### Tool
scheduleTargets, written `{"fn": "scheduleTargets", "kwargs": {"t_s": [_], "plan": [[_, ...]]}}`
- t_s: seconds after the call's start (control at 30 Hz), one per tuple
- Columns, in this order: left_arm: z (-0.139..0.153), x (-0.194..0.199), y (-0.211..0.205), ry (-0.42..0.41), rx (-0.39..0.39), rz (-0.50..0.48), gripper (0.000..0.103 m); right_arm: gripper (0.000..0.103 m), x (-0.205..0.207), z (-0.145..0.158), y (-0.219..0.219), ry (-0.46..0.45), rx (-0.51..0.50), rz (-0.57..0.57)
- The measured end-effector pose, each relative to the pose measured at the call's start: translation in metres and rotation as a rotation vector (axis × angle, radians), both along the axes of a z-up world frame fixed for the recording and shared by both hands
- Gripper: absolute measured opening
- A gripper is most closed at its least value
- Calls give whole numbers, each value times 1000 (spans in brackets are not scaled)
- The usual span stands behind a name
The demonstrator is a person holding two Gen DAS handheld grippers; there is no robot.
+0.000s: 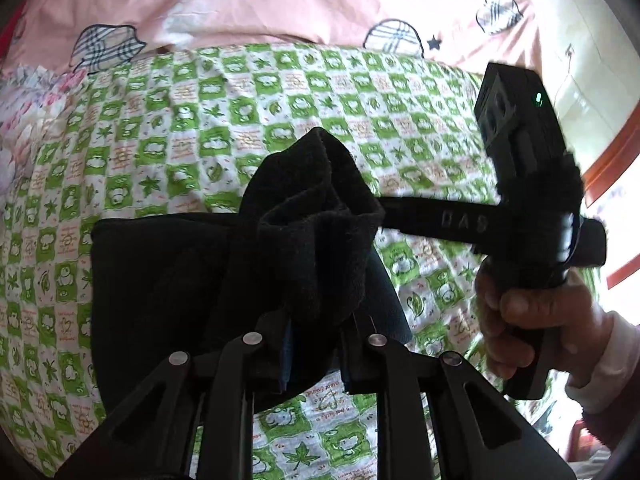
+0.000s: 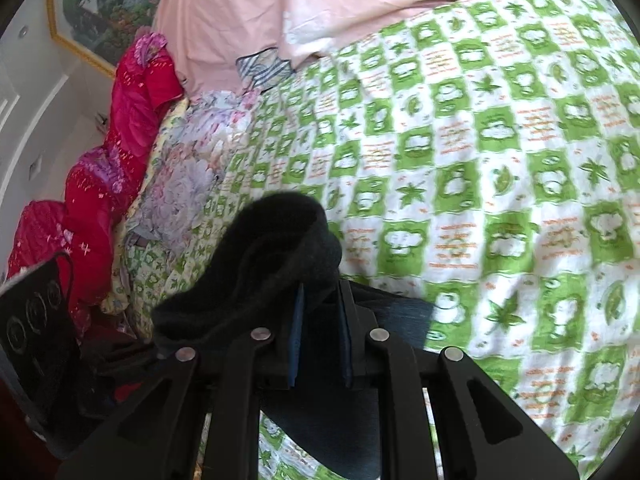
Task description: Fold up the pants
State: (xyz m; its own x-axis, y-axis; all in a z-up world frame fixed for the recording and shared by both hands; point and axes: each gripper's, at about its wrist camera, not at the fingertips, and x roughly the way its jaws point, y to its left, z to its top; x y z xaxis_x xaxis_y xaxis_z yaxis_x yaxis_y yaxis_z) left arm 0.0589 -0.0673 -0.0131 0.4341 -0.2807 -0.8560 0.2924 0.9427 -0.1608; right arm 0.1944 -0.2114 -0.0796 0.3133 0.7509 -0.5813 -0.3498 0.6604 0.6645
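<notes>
Left wrist view: the left gripper (image 1: 316,344) pinches a bunched edge of the black pants (image 1: 168,280), centre frame over the bed (image 1: 280,92); a loose hold could drop the fold.

Right wrist view: the right gripper (image 2: 320,320) clamps dark cloth at lower centre; the rest is hidden.

The carrying surface is a bed covered with a green-and-white checked sheet (image 1: 248,128) printed with leaves and cartoon figures. Black pants (image 1: 168,280) lie partly on this sheet, one portion bunched upward. At the far side a pink quilt (image 1: 208,4) with star and plaid-heart motifs rests on the bed. Along the left edge in the right wrist view lie a pale floral cloth (image 2: 188,176) and a red floral quilt (image 2: 120,152).
</notes>
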Motion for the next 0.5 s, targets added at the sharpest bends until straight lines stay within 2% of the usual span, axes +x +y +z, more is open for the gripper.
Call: {"fn": "scheduleTargets", "kwargs": {"t_s": [0.13,0.2,0.3,0.5], "plan": [[-9,0,-11,12,12,-26,24,18,-3,-4,-14,20,-19,-35],[-12,0,-15,24,7,-39,32,18,-6,-6,-19,31,-21,-54],[-15,-2,-21,30,7,-64,38,18,-11,-7,-27,50,-21,-90],[-17,-6,-27,47,-9,-116,43,21,-25,-7,-38,74,-20,-151]]}}
